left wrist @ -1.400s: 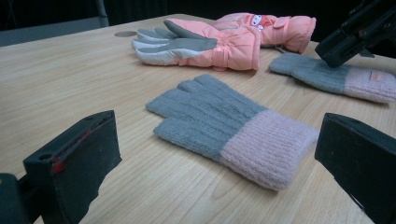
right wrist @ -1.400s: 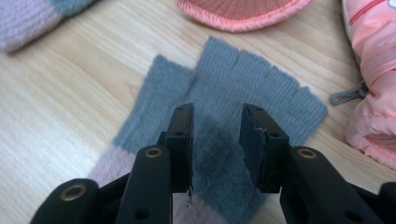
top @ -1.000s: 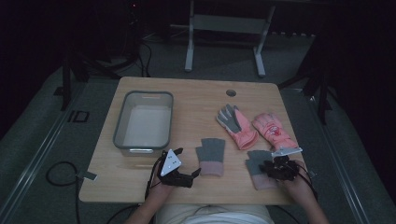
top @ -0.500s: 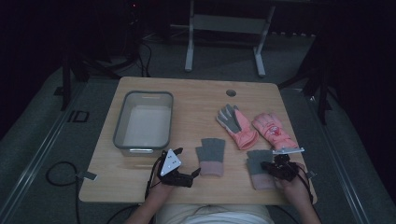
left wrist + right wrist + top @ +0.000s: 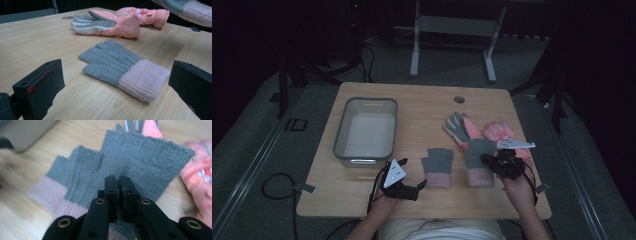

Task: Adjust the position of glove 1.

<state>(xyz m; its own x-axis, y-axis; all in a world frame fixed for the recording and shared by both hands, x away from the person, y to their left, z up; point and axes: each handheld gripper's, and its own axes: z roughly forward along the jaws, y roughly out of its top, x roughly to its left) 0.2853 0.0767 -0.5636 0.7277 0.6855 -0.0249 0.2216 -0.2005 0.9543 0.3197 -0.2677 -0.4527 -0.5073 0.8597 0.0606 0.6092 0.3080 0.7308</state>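
A grey knit glove with a pink cuff [image 5: 438,167] lies flat near the table's front edge. My left gripper [image 5: 413,173] rests just left of it, open wide; in the left gripper view the glove [image 5: 125,67] lies between and beyond my left gripper's [image 5: 117,75] two jaws. My right gripper [image 5: 493,161] is shut on the matching knit glove [image 5: 478,156] and holds it off the table. In the right gripper view my right gripper [image 5: 119,185] pinches this glove [image 5: 140,157] near its middle, with the other knit glove [image 5: 53,180] below it.
Two pink ski gloves [image 5: 460,126] [image 5: 501,132] lie side by side behind the knit ones, right of centre. A grey plastic tray [image 5: 343,131] stands at the left. A round cable hole [image 5: 459,99] sits near the far edge of the wooden table [image 5: 422,107].
My right gripper has raised the knit glove off the table and carried it slightly left and forward. The left gripper and the other gloves have stayed put.
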